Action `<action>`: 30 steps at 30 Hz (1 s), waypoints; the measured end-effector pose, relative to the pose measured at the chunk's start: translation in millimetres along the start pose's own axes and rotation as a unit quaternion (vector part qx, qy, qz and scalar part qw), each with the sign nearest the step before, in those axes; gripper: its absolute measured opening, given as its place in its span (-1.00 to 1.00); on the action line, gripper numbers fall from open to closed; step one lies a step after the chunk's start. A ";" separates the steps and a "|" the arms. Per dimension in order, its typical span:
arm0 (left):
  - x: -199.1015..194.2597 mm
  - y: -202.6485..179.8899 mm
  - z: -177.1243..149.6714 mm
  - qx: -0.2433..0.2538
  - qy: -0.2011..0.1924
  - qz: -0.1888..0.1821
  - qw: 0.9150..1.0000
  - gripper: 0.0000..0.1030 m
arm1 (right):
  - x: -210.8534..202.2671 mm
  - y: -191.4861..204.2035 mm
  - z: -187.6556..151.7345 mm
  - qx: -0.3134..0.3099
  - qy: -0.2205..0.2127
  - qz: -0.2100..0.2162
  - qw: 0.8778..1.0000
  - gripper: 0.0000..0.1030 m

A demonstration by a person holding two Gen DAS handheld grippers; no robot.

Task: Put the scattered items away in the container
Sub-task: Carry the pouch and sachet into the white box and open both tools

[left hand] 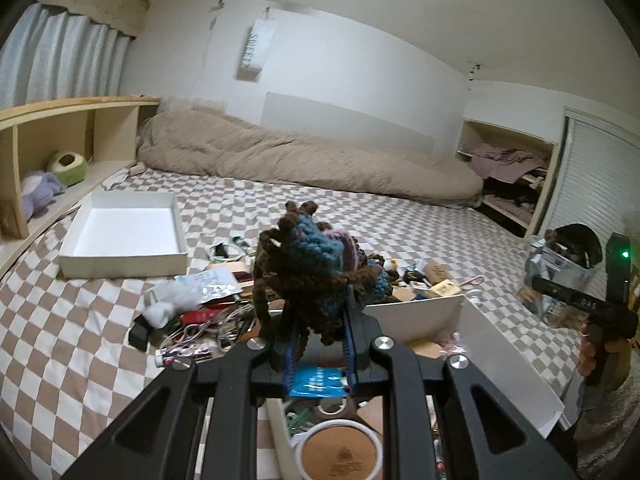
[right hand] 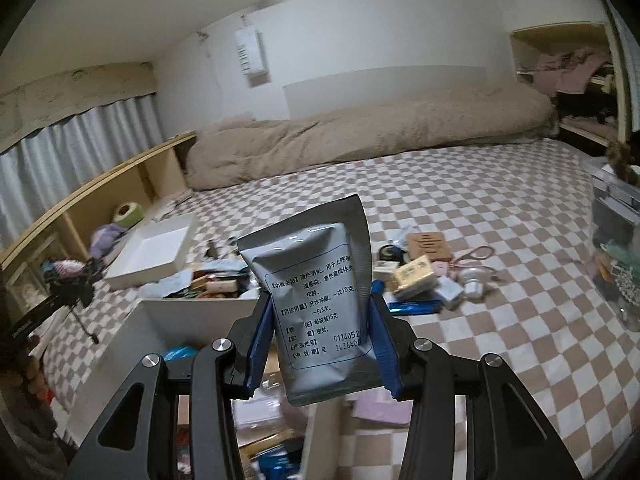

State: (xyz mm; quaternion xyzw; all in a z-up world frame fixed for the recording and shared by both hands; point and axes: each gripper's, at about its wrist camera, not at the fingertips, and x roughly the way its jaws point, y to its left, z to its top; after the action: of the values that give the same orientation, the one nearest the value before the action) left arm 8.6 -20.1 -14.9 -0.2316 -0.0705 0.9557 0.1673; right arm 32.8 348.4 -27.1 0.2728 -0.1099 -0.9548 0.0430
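1. Two grippers show, each gripping one item above the bed (left hand: 80, 340). In the left wrist view, the left gripper (left hand: 320, 344) has its jaws drawn close on a crochet piece (left hand: 316, 264) of brown, blue and lilac yarn, which stands up between the blue pads.
2. Below that gripper sits an open white box (left hand: 500, 344), partly filled; a round brown disc (left hand: 340, 456) and a blue packet (left hand: 316, 386) lie inside.
3. Beyond the box, a clutter (left hand: 208, 312) of scissors, packets and small things lies on the checked cover, near the bed's middle.
4. A second, empty white tray (left hand: 124, 256) rests toward the bed's left edge, by a wooden shelf (left hand: 52, 120).
5. At the right edge of this view the right gripper (left hand: 568, 280) holds a silver pouch (left hand: 556, 276).
6. In the right wrist view, the right gripper (right hand: 320, 344) stands about half open, its pads pressed on the sides of the silver pouch (right hand: 320, 300), upright, printed text facing the camera.
7. The box (right hand: 192, 312) lies beneath and left of the pouch; loose items (right hand: 424, 276) lie scattered just beyond it.
8. At this view's left edge the left gripper (right hand: 76, 280) shows dimly.
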 end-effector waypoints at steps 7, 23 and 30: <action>6.7 -19.0 -3.7 0.011 0.022 -0.020 0.999 -0.63 | 16.6 25.6 -13.7 -0.017 0.062 0.046 0.997 -0.09; 36.1 -43.4 -26.1 0.032 0.092 -0.037 0.995 -0.63 | 53.0 67.0 -60.9 -0.058 0.207 0.120 0.969 -0.09; 42.7 -51.0 -33.2 0.040 0.113 -0.048 0.992 -0.63 | 53.3 76.0 -76.4 -0.129 0.247 0.088 0.956 -0.09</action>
State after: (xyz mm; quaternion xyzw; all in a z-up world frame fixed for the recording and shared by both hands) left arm 3.0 44.4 -51.4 -0.3279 -0.0238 0.9162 0.2293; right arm 29.8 252.7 -99.8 0.4817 0.0043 -0.8561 0.1874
